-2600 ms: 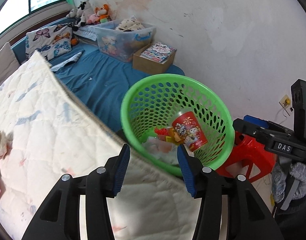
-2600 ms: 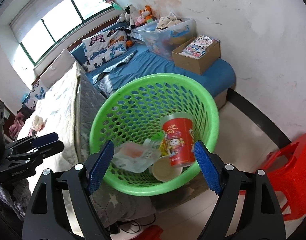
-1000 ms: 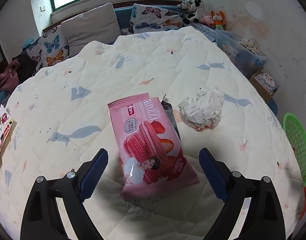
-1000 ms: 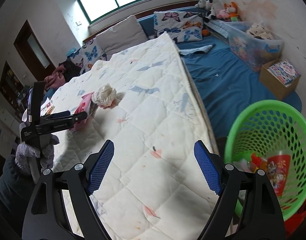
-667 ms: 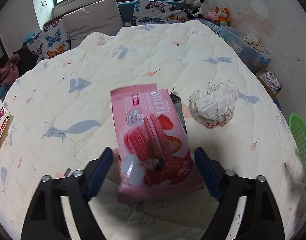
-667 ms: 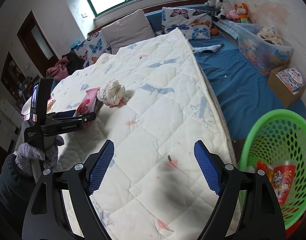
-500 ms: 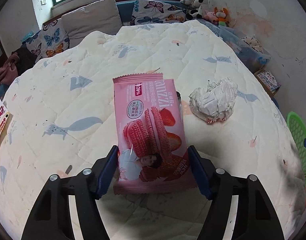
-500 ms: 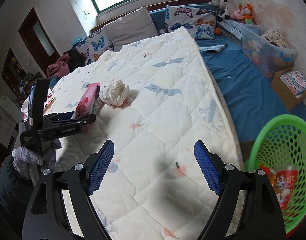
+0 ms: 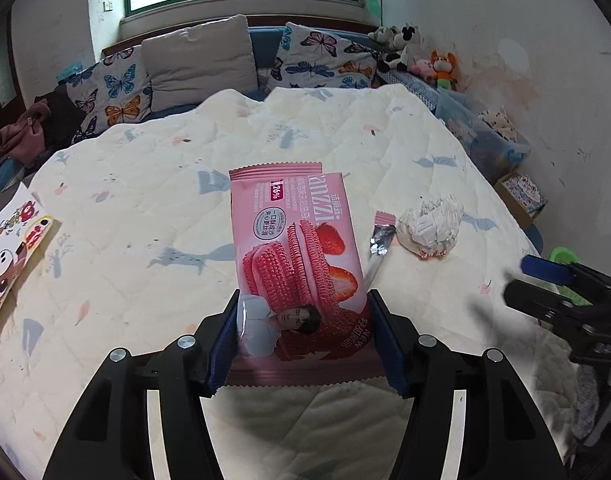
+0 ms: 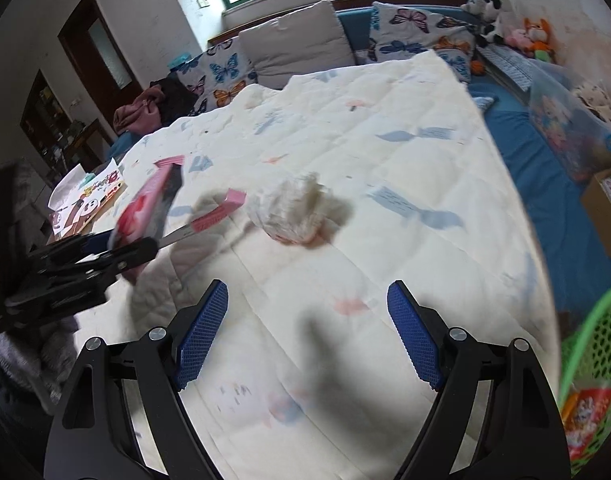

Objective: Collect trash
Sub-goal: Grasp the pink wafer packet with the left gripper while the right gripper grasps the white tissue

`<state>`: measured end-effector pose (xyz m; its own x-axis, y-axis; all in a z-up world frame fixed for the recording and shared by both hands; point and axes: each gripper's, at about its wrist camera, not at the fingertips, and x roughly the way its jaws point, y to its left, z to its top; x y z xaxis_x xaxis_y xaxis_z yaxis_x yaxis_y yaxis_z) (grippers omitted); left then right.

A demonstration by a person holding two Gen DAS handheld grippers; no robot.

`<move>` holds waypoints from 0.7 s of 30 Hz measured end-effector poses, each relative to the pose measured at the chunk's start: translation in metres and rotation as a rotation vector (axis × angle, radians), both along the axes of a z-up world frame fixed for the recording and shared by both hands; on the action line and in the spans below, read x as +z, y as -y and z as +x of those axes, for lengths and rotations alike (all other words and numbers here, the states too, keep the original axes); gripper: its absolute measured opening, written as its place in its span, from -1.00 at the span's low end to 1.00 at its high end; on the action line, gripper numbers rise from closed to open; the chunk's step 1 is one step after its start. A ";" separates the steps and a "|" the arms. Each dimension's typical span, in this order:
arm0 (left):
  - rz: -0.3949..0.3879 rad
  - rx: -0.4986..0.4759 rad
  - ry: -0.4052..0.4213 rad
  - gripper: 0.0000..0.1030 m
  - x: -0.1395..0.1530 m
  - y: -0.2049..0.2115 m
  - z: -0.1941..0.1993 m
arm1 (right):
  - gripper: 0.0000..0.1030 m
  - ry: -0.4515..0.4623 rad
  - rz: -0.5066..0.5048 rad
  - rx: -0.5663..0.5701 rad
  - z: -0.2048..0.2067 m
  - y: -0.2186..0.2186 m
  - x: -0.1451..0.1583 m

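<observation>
From the left wrist, the left gripper (image 9: pixel 303 344) is closing its jaws on the lower end of a pink wrapper (image 9: pixel 297 264), lifted clear of the quilt (image 9: pixel 145 184); a torn strip (image 9: pixel 379 240) and a paper wad (image 9: pixel 431 226) lie to its right. From the right wrist, the right gripper (image 10: pixel 307 336) hangs open and empty over the quilt, the wad (image 10: pixel 295 210) ahead of it. At the right edge a green basket (image 10: pixel 603 328) holds a red cup (image 10: pixel 589 404).

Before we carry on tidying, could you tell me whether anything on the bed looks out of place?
Yes: a crumpled white paper wad and a torn wrapper strip lie on the quilt. The left gripper is closing on a pink biscuit packet.
</observation>
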<state>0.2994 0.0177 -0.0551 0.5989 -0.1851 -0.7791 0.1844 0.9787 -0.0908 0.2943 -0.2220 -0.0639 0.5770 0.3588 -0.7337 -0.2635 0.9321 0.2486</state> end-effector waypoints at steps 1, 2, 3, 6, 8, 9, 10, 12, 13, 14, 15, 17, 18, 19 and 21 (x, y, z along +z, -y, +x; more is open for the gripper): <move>-0.008 0.006 0.001 0.13 0.003 -0.006 -0.002 | 0.59 0.000 -0.002 0.003 0.004 -0.005 -0.001; -0.016 0.011 0.001 0.13 0.004 -0.011 -0.003 | 0.59 -0.003 0.003 0.010 0.010 -0.011 -0.002; -0.019 0.016 0.000 0.13 0.006 -0.014 -0.004 | 0.58 -0.003 0.005 0.011 0.013 -0.015 -0.003; -0.026 0.029 0.005 0.13 0.009 -0.025 -0.007 | 0.57 -0.004 0.002 0.012 0.025 -0.026 -0.005; -0.026 0.037 0.008 0.13 0.010 -0.034 -0.009 | 0.57 -0.009 0.003 0.008 0.034 -0.031 -0.007; -0.028 0.039 0.009 0.13 0.011 -0.036 -0.010 | 0.56 -0.010 0.002 0.006 0.037 -0.033 -0.008; -0.033 0.041 0.008 0.13 0.011 -0.039 -0.010 | 0.56 -0.012 0.000 0.003 0.041 -0.036 -0.009; -0.043 0.046 0.004 0.13 0.011 -0.043 -0.012 | 0.56 -0.014 -0.004 -0.003 0.049 -0.039 -0.012; -0.047 0.049 0.001 0.13 0.010 -0.046 -0.013 | 0.56 -0.017 -0.006 -0.007 0.052 -0.040 -0.013; -0.049 0.051 0.000 0.13 0.009 -0.047 -0.013 | 0.56 -0.023 -0.001 -0.011 0.057 -0.042 -0.016; -0.049 0.052 -0.001 0.13 0.009 -0.048 -0.014 | 0.56 -0.028 0.000 -0.016 0.061 -0.042 -0.018; -0.049 0.051 -0.003 0.13 0.008 -0.049 -0.015 | 0.48 -0.038 -0.004 -0.026 0.068 -0.042 -0.021; -0.049 0.051 -0.004 0.13 0.008 -0.049 -0.015 | 0.44 -0.041 -0.005 -0.027 0.069 -0.042 -0.023; -0.050 0.050 -0.004 0.13 0.007 -0.049 -0.015 | 0.36 -0.041 -0.009 -0.031 0.070 -0.042 -0.024; -0.051 0.048 -0.006 0.13 0.007 -0.049 -0.015 | 0.19 -0.043 -0.008 -0.034 0.071 -0.040 -0.025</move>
<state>0.2840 0.0667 -0.0484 0.6036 -0.1961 -0.7728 0.1366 0.9804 -0.1421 0.3650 -0.1817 -0.0894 0.5571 0.3335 -0.7606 -0.2209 0.9424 0.2514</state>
